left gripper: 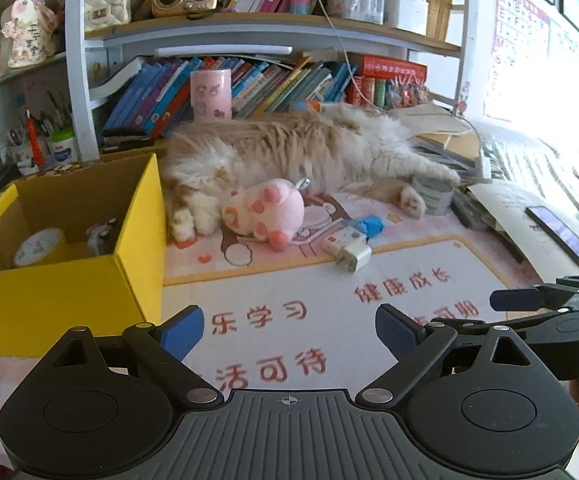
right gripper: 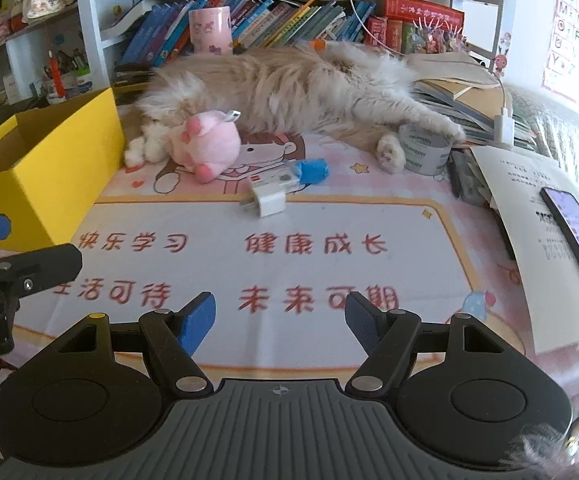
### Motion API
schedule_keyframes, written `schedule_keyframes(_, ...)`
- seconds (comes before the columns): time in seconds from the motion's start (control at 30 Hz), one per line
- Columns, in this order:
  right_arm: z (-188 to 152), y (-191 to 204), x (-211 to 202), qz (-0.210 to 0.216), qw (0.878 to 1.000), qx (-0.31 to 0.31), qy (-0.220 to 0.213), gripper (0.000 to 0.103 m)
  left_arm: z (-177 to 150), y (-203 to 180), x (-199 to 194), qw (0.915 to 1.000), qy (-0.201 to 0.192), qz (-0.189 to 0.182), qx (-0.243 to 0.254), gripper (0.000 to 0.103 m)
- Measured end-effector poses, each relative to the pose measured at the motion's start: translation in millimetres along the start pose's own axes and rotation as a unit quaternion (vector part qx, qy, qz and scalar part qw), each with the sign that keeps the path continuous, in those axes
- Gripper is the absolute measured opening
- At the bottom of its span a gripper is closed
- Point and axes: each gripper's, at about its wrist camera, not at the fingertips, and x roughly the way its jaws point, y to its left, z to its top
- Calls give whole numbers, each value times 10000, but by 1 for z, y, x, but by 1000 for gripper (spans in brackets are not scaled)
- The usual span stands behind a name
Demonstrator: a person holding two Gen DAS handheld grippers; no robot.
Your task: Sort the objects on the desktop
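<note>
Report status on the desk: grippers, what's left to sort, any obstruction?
Left gripper and right gripper: jaws open, empty. White charger, pink plush not yet in the yellow box. Cat sprawled behind, touching the plush.

Crowded white bookshelf behind the desk; bright daylight from the right.

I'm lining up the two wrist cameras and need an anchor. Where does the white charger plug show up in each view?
Left wrist: the white charger plug lies right of centre on the desk mat, below the cat.
Right wrist: it lies just left of centre, above the red printed characters.
Shared landmark: the pink plush toy sits up and left of the plug in both.
</note>
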Motion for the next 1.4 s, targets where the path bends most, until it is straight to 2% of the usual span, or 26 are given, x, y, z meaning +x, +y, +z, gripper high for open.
schedule_keyframes(0.47, 43, -26, 48, 562, 9957, -732, -43, 69, 26, -13, 33, 9962, -132, 704, -486, 95)
schedule_keyframes(0.67, 55, -23, 74, 878, 9907, -1043, 14, 69, 30, -10, 40, 9925, -3, 1018, -675, 95)
schedule_keyframes(0.87, 64, -18, 101, 1112, 9865, -1193, 131, 69, 33, -12, 47, 9906, 176, 1217, -595, 95)
schedule_keyframes(1.1, 72, -17, 128, 1202, 9850, -1217, 204, 69, 44, -11, 57, 9897, 281, 1301, -532, 95)
schedule_keyframes(1.4, 79, -15, 155, 1182, 9857, -1184, 221, 67, 53, -21, 65, 9919, 325, 1172, -372, 95)
